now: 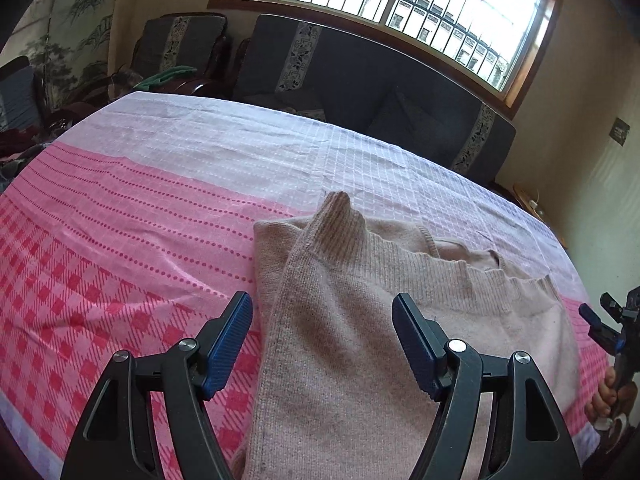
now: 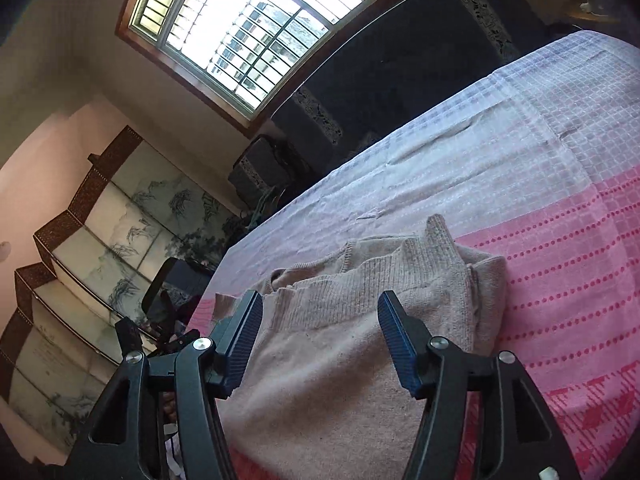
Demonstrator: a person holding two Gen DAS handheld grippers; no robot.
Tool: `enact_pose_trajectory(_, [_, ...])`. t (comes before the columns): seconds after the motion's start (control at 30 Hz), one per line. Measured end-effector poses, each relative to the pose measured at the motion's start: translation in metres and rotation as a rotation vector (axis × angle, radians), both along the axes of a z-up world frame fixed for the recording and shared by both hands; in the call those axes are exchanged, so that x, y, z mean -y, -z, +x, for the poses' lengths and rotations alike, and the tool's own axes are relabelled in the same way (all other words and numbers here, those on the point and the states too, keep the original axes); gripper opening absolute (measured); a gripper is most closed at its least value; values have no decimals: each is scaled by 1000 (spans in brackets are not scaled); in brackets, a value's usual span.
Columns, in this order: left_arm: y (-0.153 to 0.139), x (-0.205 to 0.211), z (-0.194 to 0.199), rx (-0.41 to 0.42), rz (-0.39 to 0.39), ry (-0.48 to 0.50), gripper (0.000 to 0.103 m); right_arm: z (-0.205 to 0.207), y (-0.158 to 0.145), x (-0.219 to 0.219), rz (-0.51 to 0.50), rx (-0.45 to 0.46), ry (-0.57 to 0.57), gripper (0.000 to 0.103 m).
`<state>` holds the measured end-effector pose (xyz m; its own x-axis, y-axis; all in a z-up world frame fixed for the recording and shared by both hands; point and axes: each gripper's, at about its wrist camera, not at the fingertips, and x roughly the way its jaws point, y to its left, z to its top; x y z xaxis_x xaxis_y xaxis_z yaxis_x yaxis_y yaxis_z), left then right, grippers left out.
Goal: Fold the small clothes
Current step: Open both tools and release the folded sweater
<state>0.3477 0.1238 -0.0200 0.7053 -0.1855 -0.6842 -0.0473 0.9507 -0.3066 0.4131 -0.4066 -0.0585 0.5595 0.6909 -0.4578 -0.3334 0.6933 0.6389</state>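
Room: barred window [image 1: 400,4] far, dark sofa [image 1: 360,80] beneath, painted screen [image 2: 100,248] far left. Table under pink-and-white checked cloth [image 1: 120,220]. Beige knit sweater [image 1: 360,320] lies partly folded on cloth, near right side, ribbed sleeve doubled over body. Left gripper [image 1: 322,344] spread wide above sweater, holding nothing. Right gripper [image 2: 320,340] likewise wide, empty, over sweater.

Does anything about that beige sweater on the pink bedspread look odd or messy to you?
Slightly. The beige knit sweater is only partly folded: one ribbed cuff pokes up beyond the folded edge instead of lying flat, and the layers sit unevenly. The pink checked bedspread has a few wrinkles. No damage or spills visible.
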Motion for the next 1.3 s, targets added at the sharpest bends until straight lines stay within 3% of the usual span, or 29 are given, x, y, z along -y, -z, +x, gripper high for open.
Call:
enact_pose_trajectory(0.2, [27, -10, 10, -92, 31, -73, 72, 6, 22, -53, -243, -43, -84, 58])
enact_pose_trajectory(0.27, [35, -15, 11, -112, 13, -84, 72, 13, 36, -55, -329, -99, -53, 55])
enact_pose_trajectory(0.33, [37, -17, 8, -92, 16, -96, 73, 13, 36, -54, -363, -85, -35, 45])
enact_pose_trajectory(0.47, [38, -21, 4, -80, 13, -105, 73, 2, 19, -44, -272, -38, 2, 49])
enact_pose_trajectory(0.6, [27, -27, -9, -5, -23, -125, 73, -18, 2, -74, -263, 58, -136, 49])
enact_pose_trajectory(0.77, [17, -40, -16, 1, -66, -114, 73, -34, 12, -140, -474, 114, -279, 49])
enact_pose_trajectory(0.9, [10, -43, -21, -31, -11, -67, 73, -35, 32, -179, -719, 120, -278, 47])
enact_pose_trajectory(0.93, [9, -45, -23, -36, -4, -55, 73, -36, 32, -183, -741, 134, -271, 48])
enact_pose_trajectory(1.0, [6, -48, -27, -38, -5, -39, 73, -36, 25, -184, -728, 127, -262, 48])
enact_pose_trajectory(1.13, [1, -53, -34, -22, -12, -35, 73, -36, 0, -183, -610, 151, -254, 48])
enact_pose_trajectory(1.3, [3, -50, -33, -27, 1, -14, 73, -10, 8, -217, -644, 125, -250, 48])
